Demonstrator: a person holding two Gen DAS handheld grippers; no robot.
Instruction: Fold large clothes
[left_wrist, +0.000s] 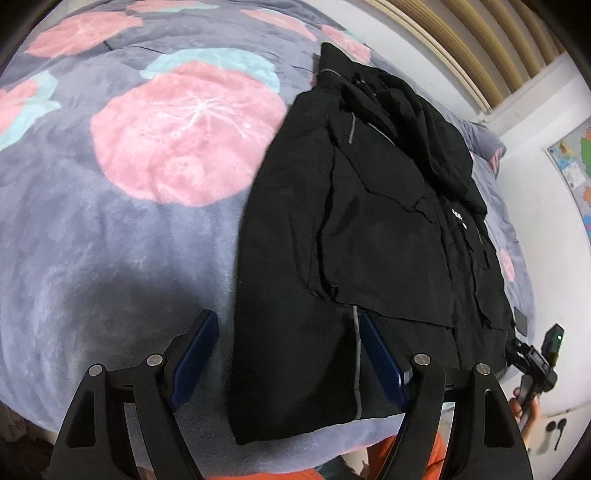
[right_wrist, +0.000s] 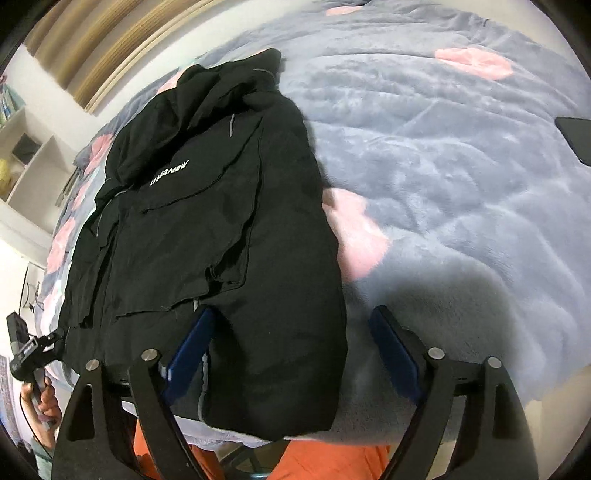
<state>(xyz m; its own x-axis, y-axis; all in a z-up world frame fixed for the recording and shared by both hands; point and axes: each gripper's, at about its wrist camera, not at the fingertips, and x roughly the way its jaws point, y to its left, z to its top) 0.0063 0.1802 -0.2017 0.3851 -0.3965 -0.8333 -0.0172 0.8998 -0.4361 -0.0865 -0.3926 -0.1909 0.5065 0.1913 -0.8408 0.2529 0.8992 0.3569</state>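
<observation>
A black jacket (left_wrist: 369, 229) lies folded into a long strip on a grey plush blanket (left_wrist: 110, 240) with pink circles. Its hood is at the far end and its hem faces me. My left gripper (left_wrist: 287, 319) is open over the hem's left corner, with one blue pad on the blanket and the other over the jacket. In the right wrist view the jacket (right_wrist: 229, 221) shows white lettering. My right gripper (right_wrist: 291, 325) is open over the hem's right corner, its left pad above the cloth and its right pad above the blanket (right_wrist: 461, 221). Neither pair of pads presses on anything.
A hand (left_wrist: 524, 402) holds the other gripper's handle at the jacket's right edge; the left hand (right_wrist: 40, 398) shows likewise. A dark phone (right_wrist: 576, 140) lies on the blanket at far right. White shelves (right_wrist: 29, 155) and a slatted wall (left_wrist: 480, 44) stand behind. Orange clothing (right_wrist: 332, 461) is at the bed's near edge.
</observation>
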